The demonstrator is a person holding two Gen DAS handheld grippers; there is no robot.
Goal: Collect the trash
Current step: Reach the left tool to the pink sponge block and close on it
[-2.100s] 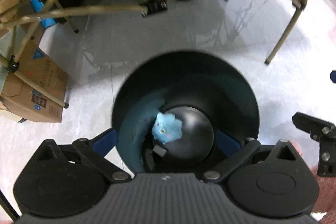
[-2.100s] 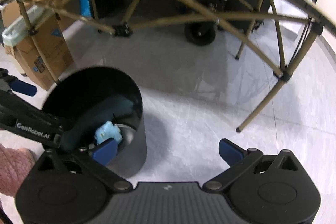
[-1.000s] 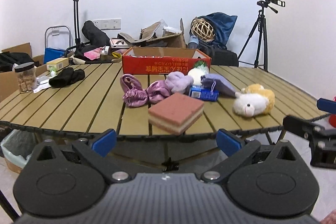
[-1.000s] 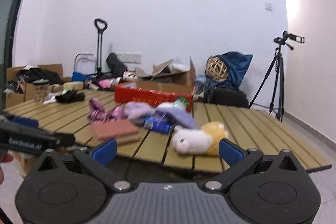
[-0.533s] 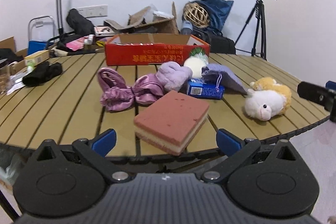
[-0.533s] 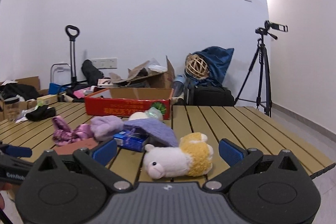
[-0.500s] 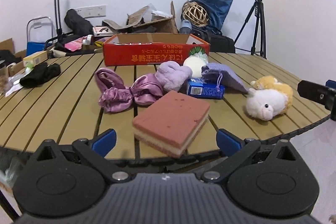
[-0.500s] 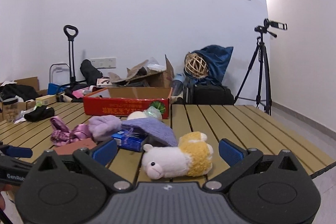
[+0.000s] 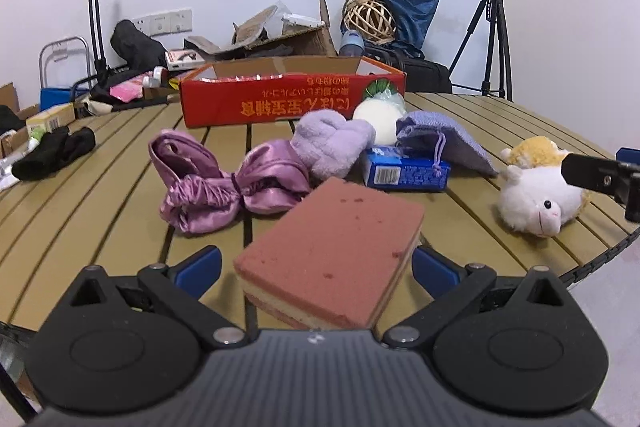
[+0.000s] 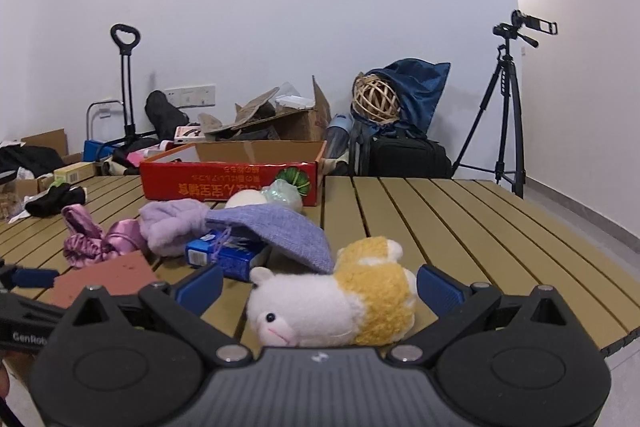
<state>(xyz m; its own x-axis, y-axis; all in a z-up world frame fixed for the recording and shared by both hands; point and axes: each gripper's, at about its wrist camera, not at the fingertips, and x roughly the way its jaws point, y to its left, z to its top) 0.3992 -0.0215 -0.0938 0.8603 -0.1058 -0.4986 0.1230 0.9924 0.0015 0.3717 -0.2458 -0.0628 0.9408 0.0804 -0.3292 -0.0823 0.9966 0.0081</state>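
Note:
My left gripper (image 9: 316,273) is open, its blue fingertips on either side of a pink sponge block (image 9: 332,251) that lies near the front edge of the slatted wooden table (image 9: 100,211). My right gripper (image 10: 318,287) is open around a white and yellow plush toy (image 10: 336,301), which also shows in the left wrist view (image 9: 538,187). A blue carton (image 9: 406,173) lies behind the sponge, partly under a lilac pouch (image 9: 444,143). A purple satin bundle (image 9: 224,181) and a lilac fluffy item (image 9: 332,141) lie mid-table.
A red cardboard box (image 9: 292,99) stands at the back of the table, with a white ball (image 9: 380,117) beside it. Black cloth (image 9: 52,151) lies at the left. A tripod (image 10: 506,107), bags and cardboard boxes stand behind by the wall.
Both grippers rose from the black bin on the floor to table height. Since then the left has closed in on the sponge and the right on the plush toy.

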